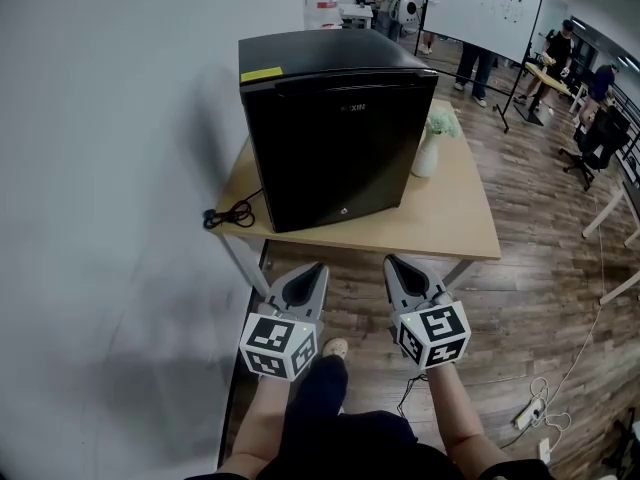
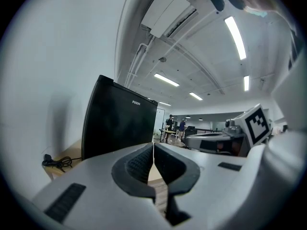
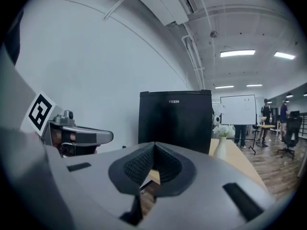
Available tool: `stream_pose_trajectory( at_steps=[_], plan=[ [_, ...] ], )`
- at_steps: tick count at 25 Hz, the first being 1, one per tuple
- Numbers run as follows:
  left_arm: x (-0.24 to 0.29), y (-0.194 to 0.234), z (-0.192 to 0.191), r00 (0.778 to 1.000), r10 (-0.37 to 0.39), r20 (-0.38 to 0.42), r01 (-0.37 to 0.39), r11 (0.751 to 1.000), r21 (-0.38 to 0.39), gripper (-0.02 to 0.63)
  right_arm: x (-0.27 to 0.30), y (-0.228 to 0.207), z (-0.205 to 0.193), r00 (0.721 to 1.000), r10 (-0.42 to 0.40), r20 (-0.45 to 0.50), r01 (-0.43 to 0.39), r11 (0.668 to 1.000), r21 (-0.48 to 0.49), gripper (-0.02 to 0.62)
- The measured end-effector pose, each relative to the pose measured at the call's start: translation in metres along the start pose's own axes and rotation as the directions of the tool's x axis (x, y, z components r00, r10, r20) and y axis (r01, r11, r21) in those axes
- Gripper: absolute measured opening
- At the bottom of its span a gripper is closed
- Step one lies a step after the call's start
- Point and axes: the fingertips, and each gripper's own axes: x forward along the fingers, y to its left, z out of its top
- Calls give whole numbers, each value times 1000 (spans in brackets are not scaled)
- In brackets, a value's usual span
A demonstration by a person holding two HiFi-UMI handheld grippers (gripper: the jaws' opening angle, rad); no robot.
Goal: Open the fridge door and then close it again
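Note:
A small black fridge [image 1: 325, 128] stands on a light wooden table [image 1: 450, 228] against the white wall, its door closed and facing me. It also shows as a black box in the left gripper view [image 2: 117, 123] and the right gripper view [image 3: 175, 121]. My left gripper [image 1: 312, 269] and right gripper [image 1: 396, 263] hover side by side short of the table's near edge, both pointing at the fridge. Each is shut with nothing between its jaws, as seen in the left gripper view [image 2: 153, 150] and the right gripper view [image 3: 154, 148].
A white vase of flowers [image 1: 432, 140] stands on the table right of the fridge. A black cable [image 1: 228, 214] lies coiled at the table's left corner. Several people, a whiteboard [image 1: 485, 8] and office chairs fill the room's far right. A power strip [image 1: 528, 413] lies on the wooden floor.

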Motion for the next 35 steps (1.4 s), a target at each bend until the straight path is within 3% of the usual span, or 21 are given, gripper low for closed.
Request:
stream_pose_trajectory(
  at_steps=[15, 23, 31, 35],
  plan=[
    [75, 55, 61, 1000, 11, 24, -12, 999, 32, 6, 89, -51, 84, 995, 95, 23, -86, 967, -240, -8],
    [112, 74, 90, 1000, 4, 30, -5, 998, 57, 6, 130, -64, 127, 987, 160, 14, -142, 911, -387, -8],
    [139, 98, 109, 998, 14, 54, -17, 998, 60, 6, 171, -61, 165, 971, 238, -3, -205, 831, -518, -6],
    [147, 110, 120, 997, 23, 68, -28, 997, 67, 7, 189, -57, 180, 962, 273, -24, -236, 781, -579, 83]
  ],
)
